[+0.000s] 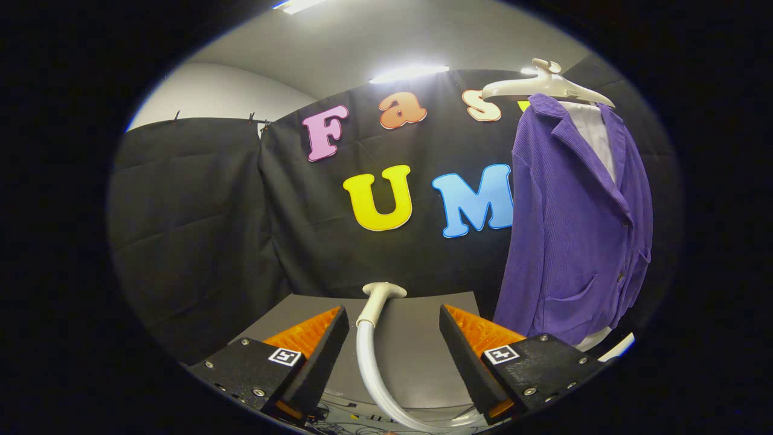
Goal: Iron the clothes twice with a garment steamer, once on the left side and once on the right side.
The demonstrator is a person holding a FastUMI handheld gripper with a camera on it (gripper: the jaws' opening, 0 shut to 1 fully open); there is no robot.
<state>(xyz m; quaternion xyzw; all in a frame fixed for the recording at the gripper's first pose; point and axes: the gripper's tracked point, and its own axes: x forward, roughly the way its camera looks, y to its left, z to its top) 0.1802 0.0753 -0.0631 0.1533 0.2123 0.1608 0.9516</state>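
While black cloth [199, 229] walls the booth on every side I can see, a pale ceiling [362, 42] shows above it with two bright strip lights [409, 73], and small clips [252, 117] pinch the cloth along its top edge where two panels meet. Below the cloth lies a plain grey tabletop [416, 356], matte and bare where it shows between my fingers. Off to my right, beyond the right finger, hangs the purple jacket [574, 223], ribbed like corduroy, buttoned, with a patch pocket low on its front; it sits on a white hanger [546, 87] over a white inner layer [595, 133] that peeks out at the collar and again under the hem. My gripper [394, 329] stands wide apart, its orange-faced fingers [311, 332] closing on nothing. Between them runs the garment steamer [381, 296]: its white hose [369, 368] curves up from beneath my fingers, and the small flared head rests at the far edge of the table, just ahead of the fingertips, touching neither finger. Some dark cables [362, 426] lie tangled at the near edge below.
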